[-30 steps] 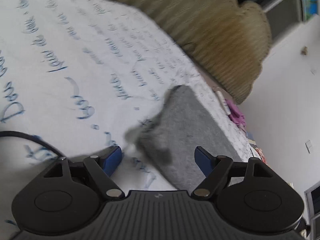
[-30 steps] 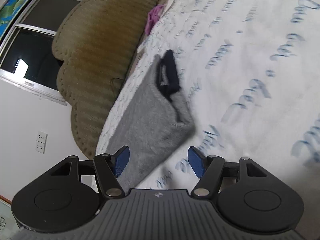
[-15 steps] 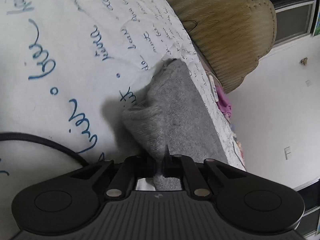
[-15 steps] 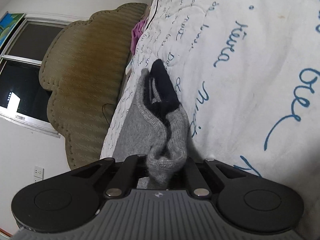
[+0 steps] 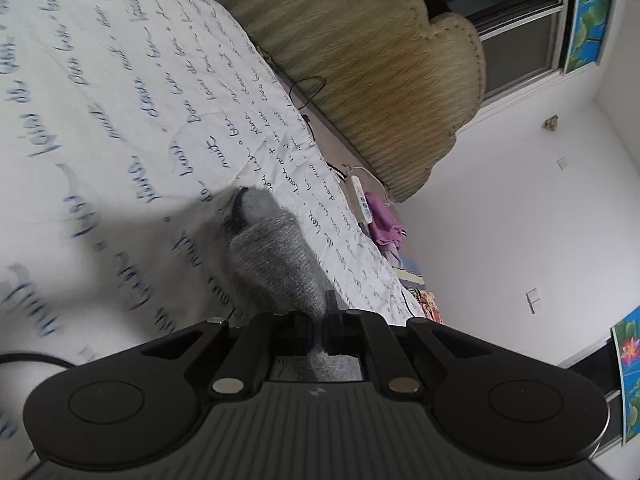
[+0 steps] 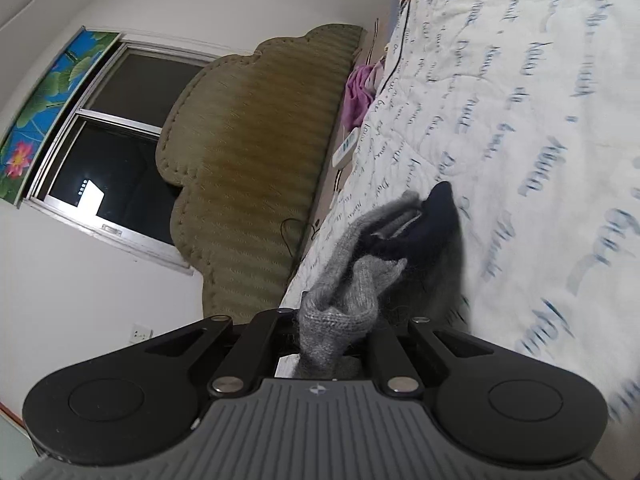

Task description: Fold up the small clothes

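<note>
Both my tools, left tool [image 5: 318, 330] and right tool [image 6: 326, 330], now clenching grey knit garment [image 5: 276, 256], lifting its near edge off bed [image 5: 100, 120]; fold beginning.

The grey garment [image 5: 276, 256] is a fuzzy knitted wool-like cloth, with a smoother dark navy part [image 6: 432, 220]. The bedsheet [image 5: 100, 120] is soft matt cotton. The headboard [image 6: 256, 168], left of centre, looks ribbed plush. The gripper body [image 6: 320, 420] is matt black plastic with shiny metal rivets
</note>
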{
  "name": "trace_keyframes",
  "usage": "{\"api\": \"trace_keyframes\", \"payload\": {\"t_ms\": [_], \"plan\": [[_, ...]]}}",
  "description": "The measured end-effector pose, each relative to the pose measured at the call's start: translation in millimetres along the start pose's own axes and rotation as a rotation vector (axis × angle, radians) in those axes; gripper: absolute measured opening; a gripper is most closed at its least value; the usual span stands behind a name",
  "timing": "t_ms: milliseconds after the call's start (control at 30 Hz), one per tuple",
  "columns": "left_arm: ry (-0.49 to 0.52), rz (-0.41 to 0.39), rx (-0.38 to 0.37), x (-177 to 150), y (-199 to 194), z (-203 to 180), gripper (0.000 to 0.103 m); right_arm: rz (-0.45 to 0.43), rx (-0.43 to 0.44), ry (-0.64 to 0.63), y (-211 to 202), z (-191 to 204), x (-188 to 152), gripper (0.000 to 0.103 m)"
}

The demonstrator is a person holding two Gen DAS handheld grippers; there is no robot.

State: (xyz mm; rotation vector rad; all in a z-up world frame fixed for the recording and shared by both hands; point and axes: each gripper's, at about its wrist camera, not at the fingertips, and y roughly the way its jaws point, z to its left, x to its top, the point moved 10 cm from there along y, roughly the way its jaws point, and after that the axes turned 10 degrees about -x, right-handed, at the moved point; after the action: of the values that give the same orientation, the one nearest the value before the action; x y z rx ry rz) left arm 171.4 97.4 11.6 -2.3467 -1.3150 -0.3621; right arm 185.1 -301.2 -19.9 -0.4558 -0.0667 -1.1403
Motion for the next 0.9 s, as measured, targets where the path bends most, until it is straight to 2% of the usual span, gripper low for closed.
{"api": "trace_keyframes", "payload": {"t_ms": [133,300,367,467,533,567,600,667,767,833,900], "plan": [[-0.009,0.036,0.023,-21.8,-41.6,6.3,0.004,0.036,-0.008,0.022,-44.7,-15.7,-23.5,0.01],[-0.029,0.099,0.101,-61.4,-80.4,32.6,0.004,0.072,-0.055,0.042,-99.0,-43.8,-64.5,0.01],[-0.033,0.131,0.174,-75.9,-82.2,58.8,0.004,0.082,-0.115,0.061,-104.2,-69.9,-75.1,0.01],[-0.015,0.179,0.217,-91.3,-74.7,85.2,0.006,0.088,-0.184,0.035,-98.4,-101.8,-86.8,0.009],[0.048,0.193,0.211,-91.0,-74.7,79.7,0.008,0.098,-0.218,-0.011,-97.3,-104.2,-90.3,0.02],[0.077,0.201,0.225,-89.1,-78.4,75.1,0.011,0.098,-0.228,-0.026,-100.7,-100.8,-88.8,0.03],[0.096,0.203,0.227,-87.1,-84.2,69.7,0.013,0.083,-0.234,-0.038,-106.0,-95.2,-84.1,0.035],[0.135,0.199,0.22,-80.9,-97.7,58.9,0.033,0.014,-0.241,-0.08,-122.3,-86.5,-67.7,0.054],[0.249,0.114,0.225,-64.0,-121.3,32.3,0.038,-0.097,-0.262,-0.159,-140.0,-72.7,-35.5,0.054],[0.368,0.061,0.197,-53.9,-117.9,2.7,0.04,-0.113,-0.249,-0.23,-135.0,-54.4,-18.1,0.054],[0.47,0.051,0.142,-53.3,-93.2,-21.2,0.058,-0.075,-0.206,-0.305,-114.3,-32.7,-11.4,0.055]]}}
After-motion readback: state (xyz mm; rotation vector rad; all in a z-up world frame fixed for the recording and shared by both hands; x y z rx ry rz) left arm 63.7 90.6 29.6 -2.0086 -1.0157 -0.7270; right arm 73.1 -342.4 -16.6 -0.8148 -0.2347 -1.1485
